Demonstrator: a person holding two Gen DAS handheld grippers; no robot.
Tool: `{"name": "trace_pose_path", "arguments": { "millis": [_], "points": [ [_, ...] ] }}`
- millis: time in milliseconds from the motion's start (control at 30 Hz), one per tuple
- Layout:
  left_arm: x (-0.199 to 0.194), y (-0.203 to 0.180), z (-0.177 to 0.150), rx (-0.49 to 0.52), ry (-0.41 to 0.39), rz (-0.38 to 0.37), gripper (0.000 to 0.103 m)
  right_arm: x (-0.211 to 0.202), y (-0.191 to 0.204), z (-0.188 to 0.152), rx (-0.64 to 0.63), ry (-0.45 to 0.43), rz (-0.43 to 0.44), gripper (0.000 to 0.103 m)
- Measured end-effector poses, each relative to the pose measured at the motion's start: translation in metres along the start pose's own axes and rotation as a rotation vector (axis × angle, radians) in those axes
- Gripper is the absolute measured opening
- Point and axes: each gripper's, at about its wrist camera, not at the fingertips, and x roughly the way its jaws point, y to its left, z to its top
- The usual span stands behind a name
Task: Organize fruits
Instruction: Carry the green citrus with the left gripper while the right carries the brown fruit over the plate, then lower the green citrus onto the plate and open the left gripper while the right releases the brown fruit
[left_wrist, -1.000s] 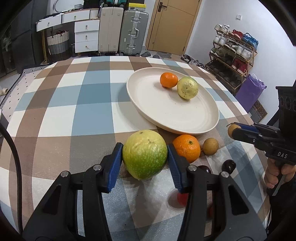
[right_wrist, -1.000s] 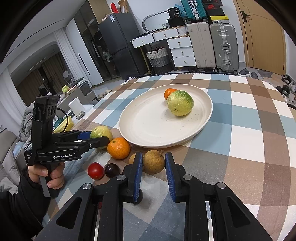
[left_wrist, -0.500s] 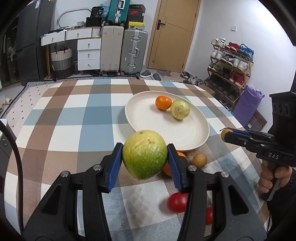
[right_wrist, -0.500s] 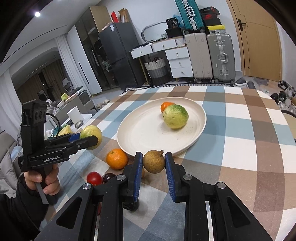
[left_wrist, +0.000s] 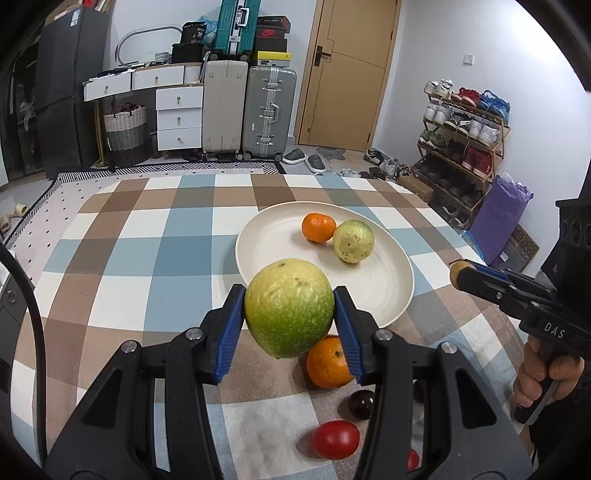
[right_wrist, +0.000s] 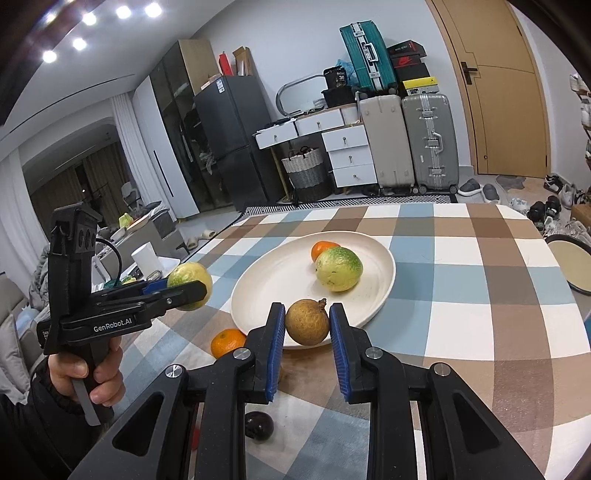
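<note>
1. Left tongs (left_wrist: 290, 317): blue pads clamped on either side of a large green-yellow fruit (left_wrist: 289, 307), which hangs clear above the desk (left_wrist: 122, 254). The right wrist view shows the same fruit raised beside the near-left rim of the plate.
2. Right tongs (right_wrist: 307, 330): pads closed against a small round brown fruit (right_wrist: 307, 322), held in the air in front of the near rim of the plate.
3. White plate (left_wrist: 273, 251): rests on the checked cloth of the desk. It carries a small orange (left_wrist: 318, 228) and a pale yellow-green fruit (left_wrist: 353, 241); the two touch or nearly touch, toward the plate's far side.
4. Loose fruit on the desk, near the plate's front edge: a second orange (left_wrist: 328, 363), partly hidden behind the held fruit; a dark, glossy round fruit (left_wrist: 361, 404); a red fruit (left_wrist: 335, 439) closest to the camera.
5. Right wrist view: the second orange sits just outside the plate's near-left rim, and one dark fruit (right_wrist: 259, 424) lies beneath the tongs.
6. Background: suitcases (left_wrist: 247, 107), a white drawer unit (left_wrist: 179, 118), a wooden door (left_wrist: 351, 70), a shoe rack (left_wrist: 461, 136).
</note>
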Motion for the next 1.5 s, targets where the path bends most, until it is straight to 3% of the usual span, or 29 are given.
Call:
{"name": "trace_pose_path", "arguments": {
  "millis": [567,967,1500],
  "points": [
    [0.025,-0.005,0.013,-0.005,-0.006,0.041,0.045,0.01,-0.002,0.017,0.02,0.008,-0.033,0.025],
    [0.052,-0.014,0.019,0.059,0.01,0.073,0.045,0.038,-0.007,0.034,0.022,0.026,-0.038,0.025],
    [0.075,0.0,0.018,0.033,0.036,0.09,0.045,0.072,-0.013,0.025,-0.008,0.118,-0.089,0.025]
  ]
}}
